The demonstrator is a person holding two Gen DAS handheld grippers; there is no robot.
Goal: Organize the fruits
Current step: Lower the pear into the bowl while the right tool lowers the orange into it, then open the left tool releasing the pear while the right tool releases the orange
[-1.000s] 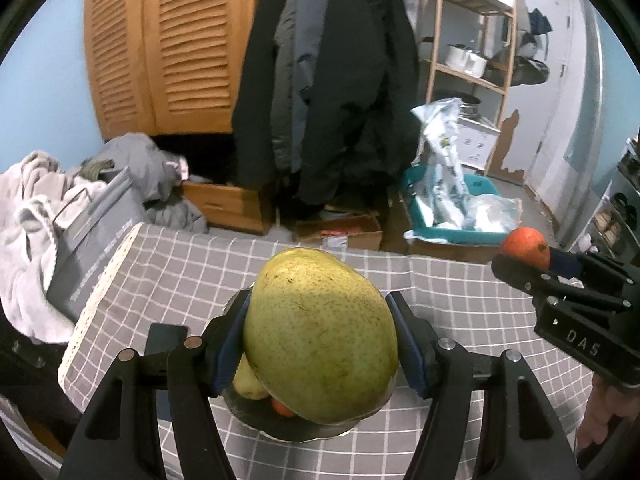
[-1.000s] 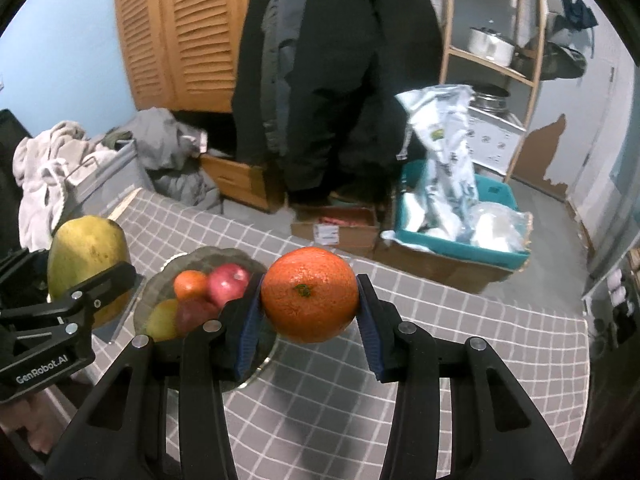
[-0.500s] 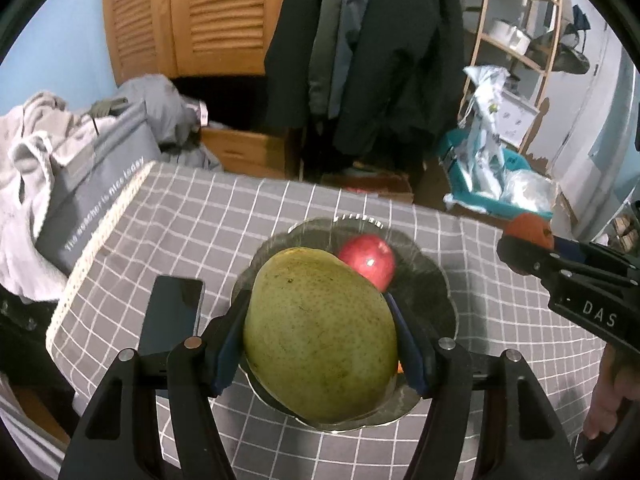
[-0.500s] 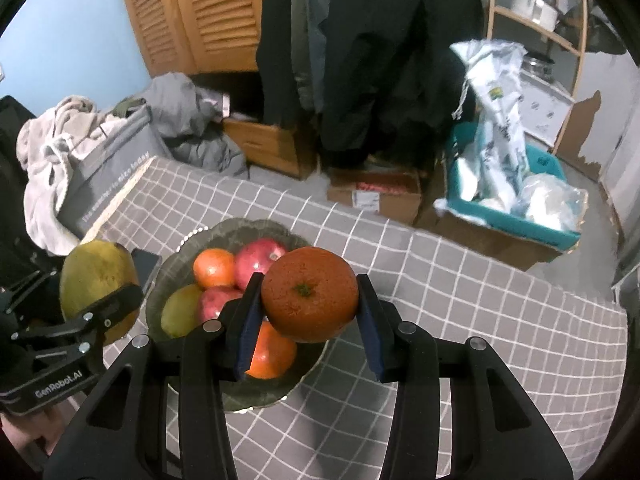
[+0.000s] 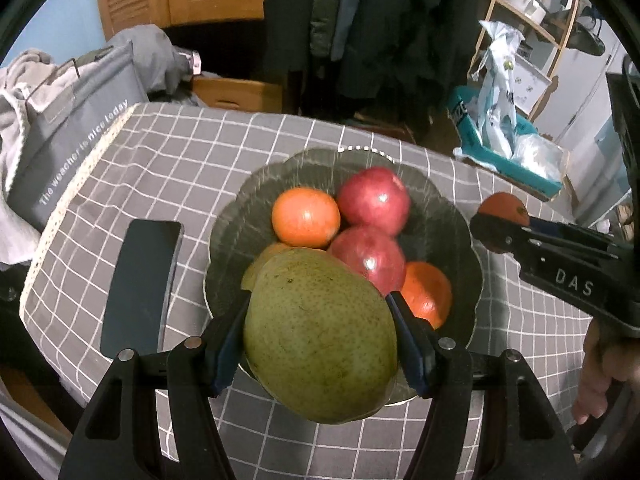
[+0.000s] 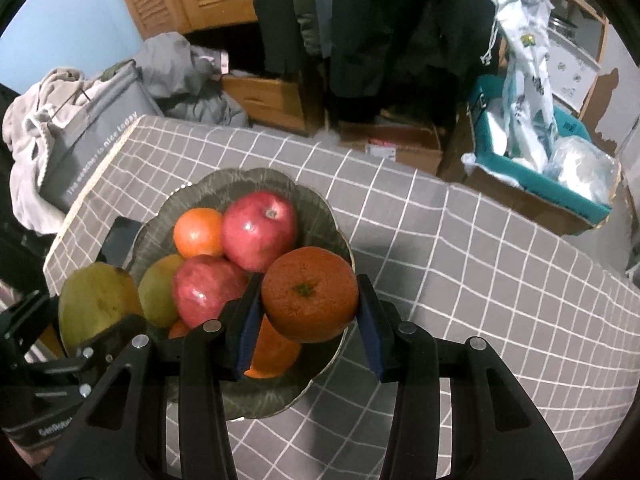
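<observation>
Left gripper (image 5: 320, 340) grasps a speckled green mango (image 5: 320, 336), right gripper (image 6: 308, 312) a dimpled orange (image 6: 310, 294), above a scalloped fruit bowl (image 6: 324, 216); only the left view shows the phone's (image 5: 140, 284) full length.

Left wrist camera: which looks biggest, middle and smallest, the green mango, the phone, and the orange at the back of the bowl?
1. Green mango, though it sits closest to the camera in the left claw, which may inflate it.
2. Phone.
3. Orange at the back of the bowl.
</observation>
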